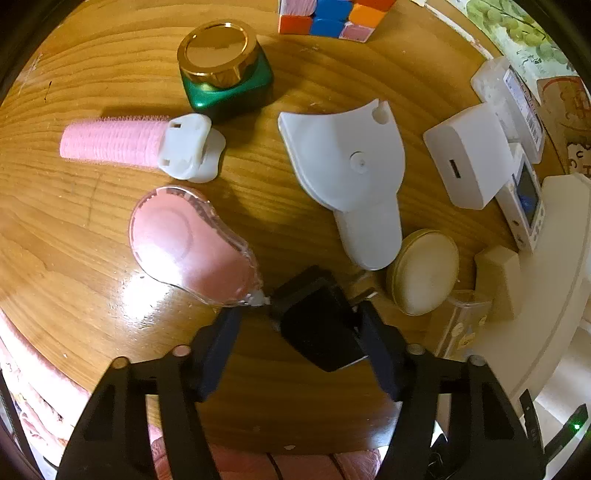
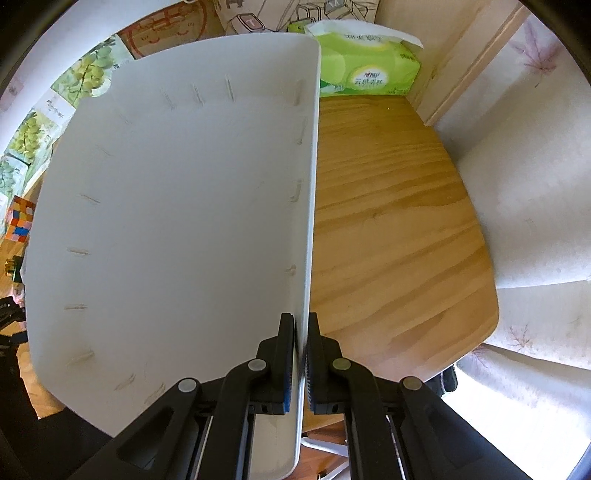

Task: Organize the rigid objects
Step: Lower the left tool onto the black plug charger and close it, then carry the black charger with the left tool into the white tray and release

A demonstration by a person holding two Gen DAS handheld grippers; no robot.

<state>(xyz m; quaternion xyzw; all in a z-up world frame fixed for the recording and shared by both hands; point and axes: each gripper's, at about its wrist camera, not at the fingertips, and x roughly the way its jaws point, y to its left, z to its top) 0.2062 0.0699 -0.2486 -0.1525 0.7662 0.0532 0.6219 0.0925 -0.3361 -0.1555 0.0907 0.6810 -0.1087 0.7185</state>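
Note:
My left gripper (image 1: 298, 312) points down over a black plug adapter (image 1: 317, 325) lying on the wooden table (image 1: 74, 240). The adapter is between the fingers; the right finger touches it and the left finger (image 1: 221, 339) stands a little apart, so the jaws are open. My right gripper (image 2: 301, 317) is shut on the thin side wall of a white plastic bin (image 2: 166, 221), which looks empty. Loose items lie ahead of the left gripper: a pink teardrop-shaped case (image 1: 188, 243), a pink hair roller (image 1: 110, 142), a white plug (image 1: 188, 147) and a green jar with a gold lid (image 1: 221, 70).
A large white plastic piece (image 1: 347, 170), a white charger (image 1: 465, 162), a round cream tin (image 1: 424, 269), a beige block (image 1: 498, 280) and a small device with a screen (image 1: 524, 195) crowd the right. A puzzle cube (image 1: 332, 14) is at the far edge. A green tissue box (image 2: 365, 62) stands behind the bin.

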